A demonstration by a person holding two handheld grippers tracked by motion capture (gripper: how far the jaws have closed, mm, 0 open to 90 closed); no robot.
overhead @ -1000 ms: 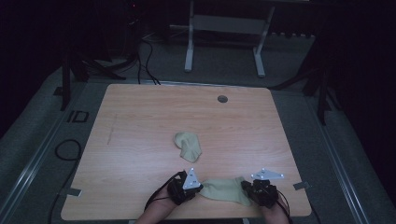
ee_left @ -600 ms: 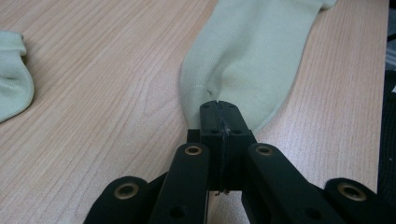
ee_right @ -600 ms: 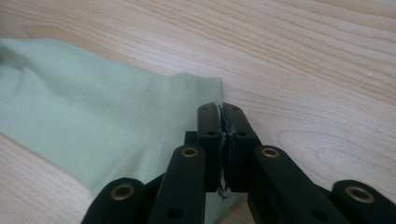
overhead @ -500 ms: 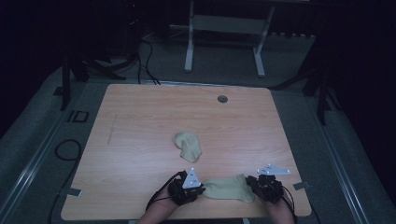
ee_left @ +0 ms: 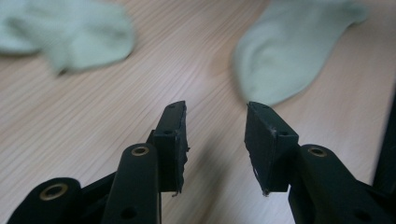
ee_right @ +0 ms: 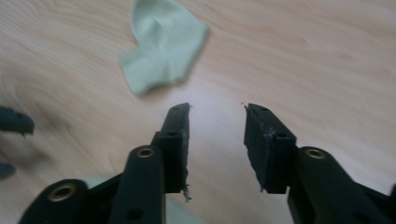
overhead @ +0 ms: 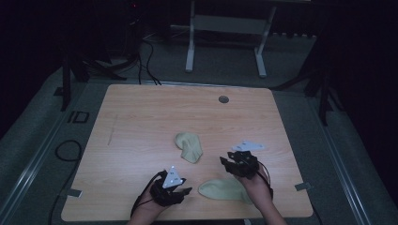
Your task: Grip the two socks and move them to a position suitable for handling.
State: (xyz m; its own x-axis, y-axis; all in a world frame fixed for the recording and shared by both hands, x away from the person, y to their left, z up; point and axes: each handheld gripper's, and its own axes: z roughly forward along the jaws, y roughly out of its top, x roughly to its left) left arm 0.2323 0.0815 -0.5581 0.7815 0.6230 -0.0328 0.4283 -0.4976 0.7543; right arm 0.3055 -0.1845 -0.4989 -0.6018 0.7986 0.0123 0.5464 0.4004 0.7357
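Note:
Two pale green socks lie on the wooden table (overhead: 141, 117). One sock (overhead: 189, 146) is bunched near the middle. The other sock (overhead: 224, 189) lies flat near the front edge, between the two hands. My left gripper (overhead: 184, 191) is open just left of the flat sock's end; its own view shows that sock (ee_left: 289, 51) ahead to the right of the open left gripper (ee_left: 215, 126), and the bunched sock (ee_left: 70, 35) to the upper left. My right gripper (overhead: 226, 162) hangs open above the flat sock's right part. The right gripper (ee_right: 215, 121) points toward the bunched sock (ee_right: 163, 44).
A small round grommet (overhead: 223, 99) sits near the table's far edge. Beyond the table stand a white frame's legs (overhead: 190, 42) and cables on a dark floor. The left gripper's jaw tips (ee_right: 14, 121) show at the left edge of the right gripper view.
Both grippers have let go of the flat sock's ends. The right gripper has moved away from the front edge toward the bunched sock; the left has drawn back a little to the left.

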